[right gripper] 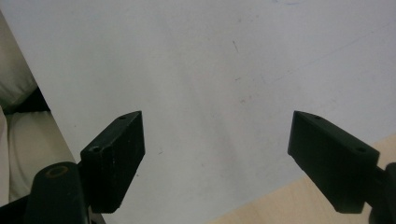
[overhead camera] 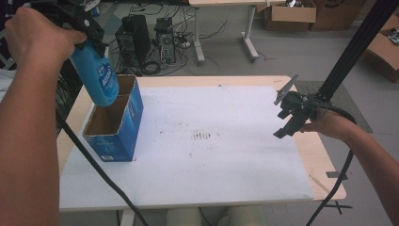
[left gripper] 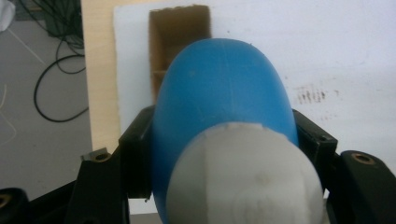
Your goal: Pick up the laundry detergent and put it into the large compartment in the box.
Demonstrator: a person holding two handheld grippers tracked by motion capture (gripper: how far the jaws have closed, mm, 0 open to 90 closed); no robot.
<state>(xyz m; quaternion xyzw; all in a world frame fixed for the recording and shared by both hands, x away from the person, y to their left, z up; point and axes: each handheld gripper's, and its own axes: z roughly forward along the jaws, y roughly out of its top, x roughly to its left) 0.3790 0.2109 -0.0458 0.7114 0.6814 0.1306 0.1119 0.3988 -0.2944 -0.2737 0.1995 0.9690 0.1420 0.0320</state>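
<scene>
A blue plastic bottle (overhead camera: 99,75) with a white cap hangs bottom-down above the open blue cardboard box (overhead camera: 115,121) at the table's left. My left gripper (overhead camera: 87,35) is shut on it near the cap end. In the left gripper view the bottle (left gripper: 219,98) swells between the two black jaws, its white cap (left gripper: 245,179) nearest the camera, and the box's brown divided inside (left gripper: 175,42) lies beyond it. My right gripper (overhead camera: 288,121) hovers at the table's right edge, jaws wide apart, and nothing lies between them (right gripper: 215,154).
A white sheet (overhead camera: 211,141) covers most of the wooden table (overhead camera: 324,160). A black slanted post (overhead camera: 353,52) rises at the right behind my right gripper. Computer towers (overhead camera: 136,40), cables and cardboard boxes (overhead camera: 289,14) stand on the floor beyond the table.
</scene>
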